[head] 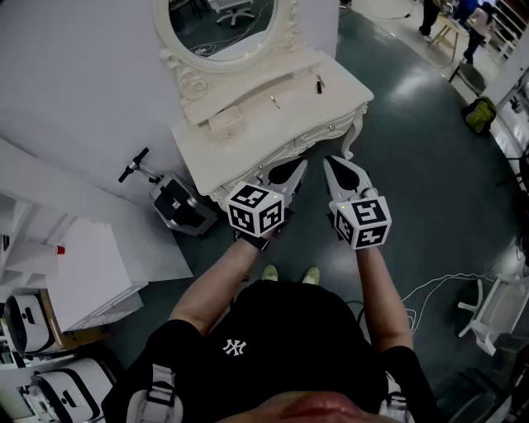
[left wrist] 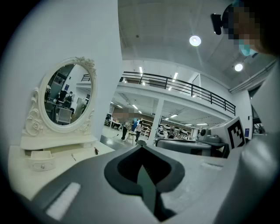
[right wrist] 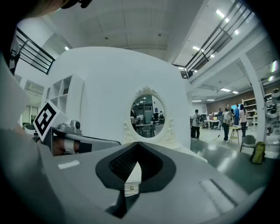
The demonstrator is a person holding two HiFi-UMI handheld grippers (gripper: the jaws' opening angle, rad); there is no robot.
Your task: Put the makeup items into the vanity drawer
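The white vanity point(head: 223, 153) with its oval mirror point(head: 225, 25) stands in front of me. On its top lie a dark lipstick-like stick point(head: 318, 84) and a thin pencil-like item point(head: 274, 102); both show in the left gripper view, the stick point(left wrist: 96, 151) and the pencil point(left wrist: 73, 156). A small drawer box point(head: 225, 122) sits under the mirror. The front drawers point(head: 318, 132) look closed. My left gripper point(head: 300, 163) and right gripper point(head: 328, 160) hover side by side at the vanity's front edge, both shut and empty, each shut tip seen from its own camera, left point(left wrist: 141, 145) and right point(right wrist: 138, 144).
A black case point(head: 175, 205) and a handlebar point(head: 134, 165) sit on the floor left of the vanity. White shelving point(head: 78, 273) stands further left. A white chair point(head: 496, 310) and cable lie at the right, a green bag point(head: 479, 114) and people at the far back.
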